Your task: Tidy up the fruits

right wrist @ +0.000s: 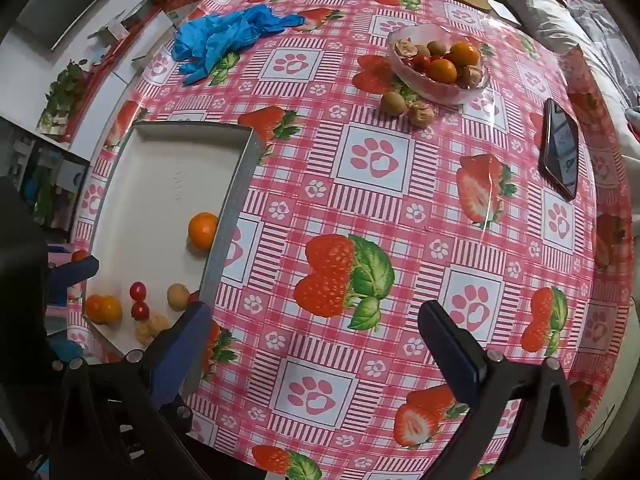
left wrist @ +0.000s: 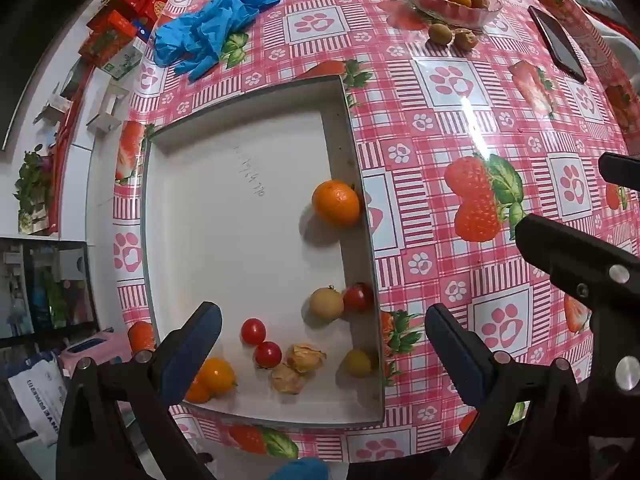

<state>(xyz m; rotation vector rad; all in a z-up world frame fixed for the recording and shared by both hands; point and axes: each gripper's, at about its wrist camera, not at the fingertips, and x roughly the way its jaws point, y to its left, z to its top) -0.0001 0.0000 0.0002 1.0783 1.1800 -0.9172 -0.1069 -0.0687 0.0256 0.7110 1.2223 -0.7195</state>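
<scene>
Home – strawberry tablecloth (right wrist: 360, 200), bedding (right wrist: 560, 20), phone (right wrist: 560, 148)

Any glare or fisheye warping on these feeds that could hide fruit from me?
Left wrist view: a white glare streak on the glossy tablecloth, right of the tray; fruit stays sharp, edges bend. Right wrist view: fainter sheen by the phone; the rim curves strongly, and the glass bowl reads clearly.

- Glossy, smooth plastic-looking cover on the table (right wrist: 400, 200), catching bright glare.
- Matt white tray (left wrist: 240, 184), paper-like floor with a grey rim.
- Clear, glassy bowl (right wrist: 436, 92).
- Thin, crumpled blue gloves (left wrist: 208, 36), rubbery.
- Papery, dry husks (left wrist: 304, 358).
- Shiny red tomatoes (left wrist: 253, 331).
- Dimpled orange (left wrist: 336, 203) skin.
- Glossy black phone (right wrist: 560, 148).
</scene>
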